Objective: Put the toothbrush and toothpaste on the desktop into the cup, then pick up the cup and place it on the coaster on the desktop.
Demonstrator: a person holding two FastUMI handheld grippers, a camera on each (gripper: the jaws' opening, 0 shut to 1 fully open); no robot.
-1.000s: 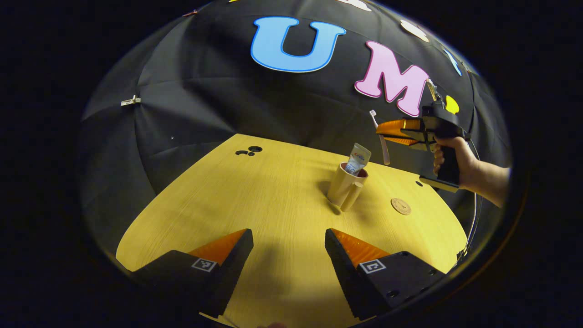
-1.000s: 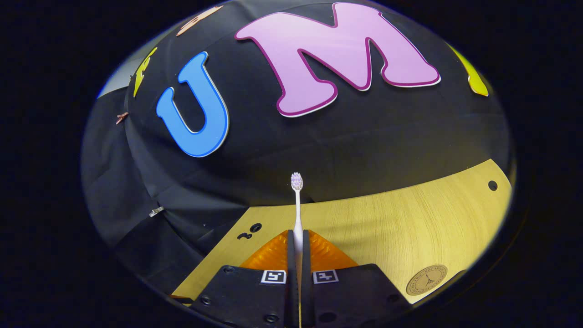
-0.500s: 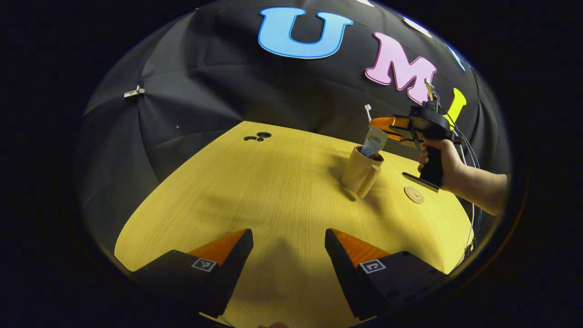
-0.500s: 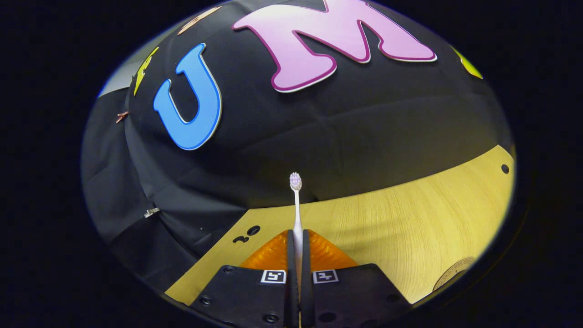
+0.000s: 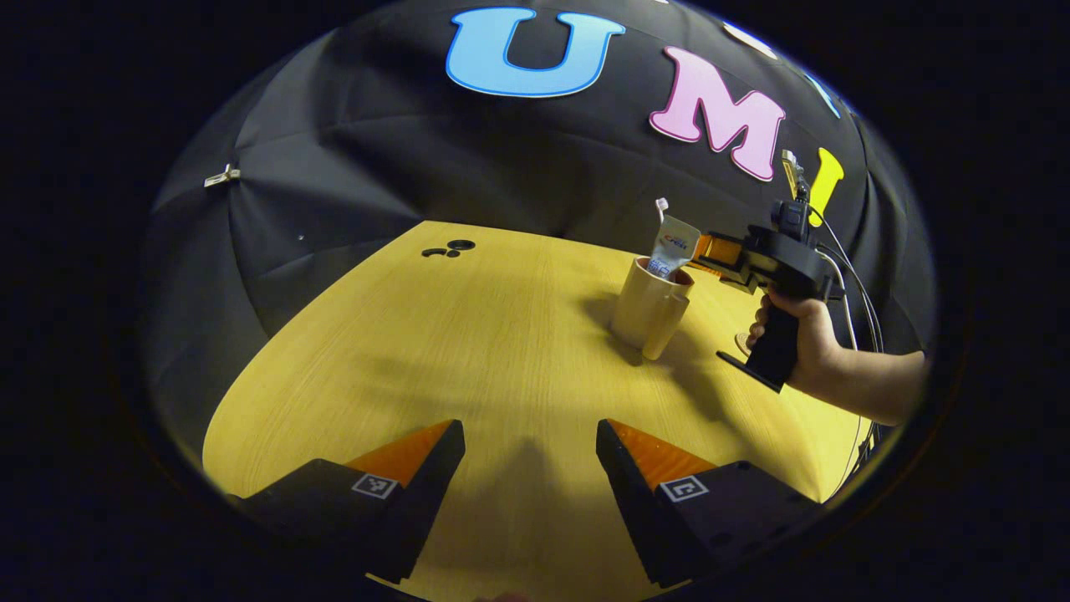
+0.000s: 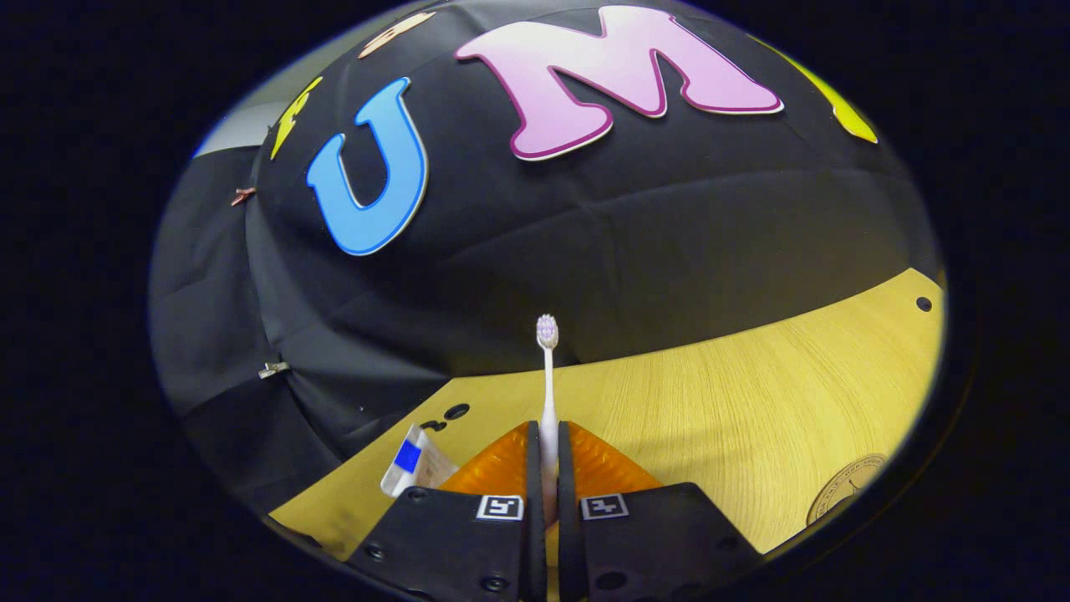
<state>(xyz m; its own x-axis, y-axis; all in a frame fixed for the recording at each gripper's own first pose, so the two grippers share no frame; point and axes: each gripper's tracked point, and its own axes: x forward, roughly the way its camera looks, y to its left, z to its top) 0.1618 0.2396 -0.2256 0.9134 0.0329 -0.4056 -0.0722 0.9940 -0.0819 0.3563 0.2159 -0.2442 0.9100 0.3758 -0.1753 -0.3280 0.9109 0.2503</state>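
Bench (image 5: 468, 334) carries the cup (image 5: 648, 311), upright near its far right part, and the toothpaste (image 5: 671, 247) already stands in it, its top poking above the rim, so I judge that first step done. Next comes the toothbrush (image 6: 547, 376): the right claw (image 6: 545, 468) is clamped on its handle, bristles up, and in the left gripper view that claw hovers just right of and above the cup, held by a hand (image 5: 798, 343). From here I cannot tell whether the handle's lower end has entered the cup. Left to do: drop the brush in, then carry the cup to the coaster (image 6: 844, 500), which lies flat beside the cup's right, partly hidden behind the hand. The left claw (image 5: 530, 468) hangs over the near bench, jaws apart and empty, well away from the cup. The toothpaste leans toward the brush's side and may crowd its way in
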